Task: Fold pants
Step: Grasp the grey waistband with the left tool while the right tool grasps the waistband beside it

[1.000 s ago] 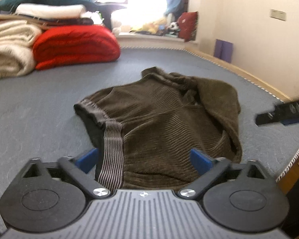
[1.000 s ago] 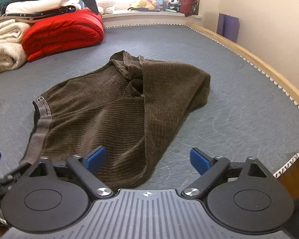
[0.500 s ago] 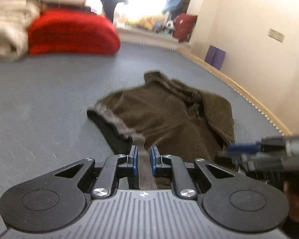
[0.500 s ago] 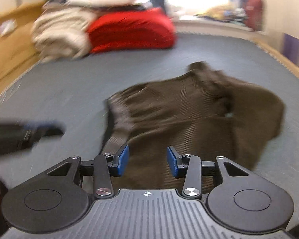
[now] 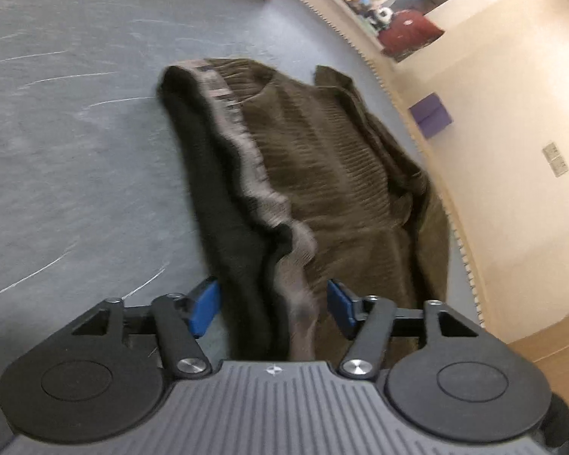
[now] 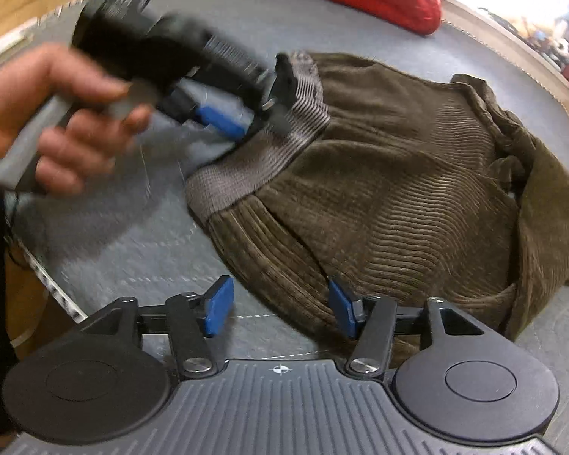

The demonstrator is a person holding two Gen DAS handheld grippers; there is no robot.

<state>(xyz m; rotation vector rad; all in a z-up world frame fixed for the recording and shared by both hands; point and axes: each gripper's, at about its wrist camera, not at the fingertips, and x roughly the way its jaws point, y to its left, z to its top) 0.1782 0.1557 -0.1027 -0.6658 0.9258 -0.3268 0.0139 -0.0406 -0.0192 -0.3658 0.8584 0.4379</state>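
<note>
Brown corduroy pants (image 6: 394, 174) lay crumpled on grey mat (image 5: 76, 132). Both hands had swung down and rolled since second before. Left gripper (image 5: 273, 305), jaws just reopened after brief pinch, straddled grey waistband (image 5: 261, 189), pads not pressing. Right gripper (image 6: 278, 309), jaws also widening, straddled near edge of cloth, gripping nothing. Judgement: first grab abandoned; fold not begun.

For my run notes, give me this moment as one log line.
step: reaching for waistband | left hand-held gripper: open, jaws just opened, waistband between them | right hand-held gripper: open, jaws just opened, at pants edge
</note>
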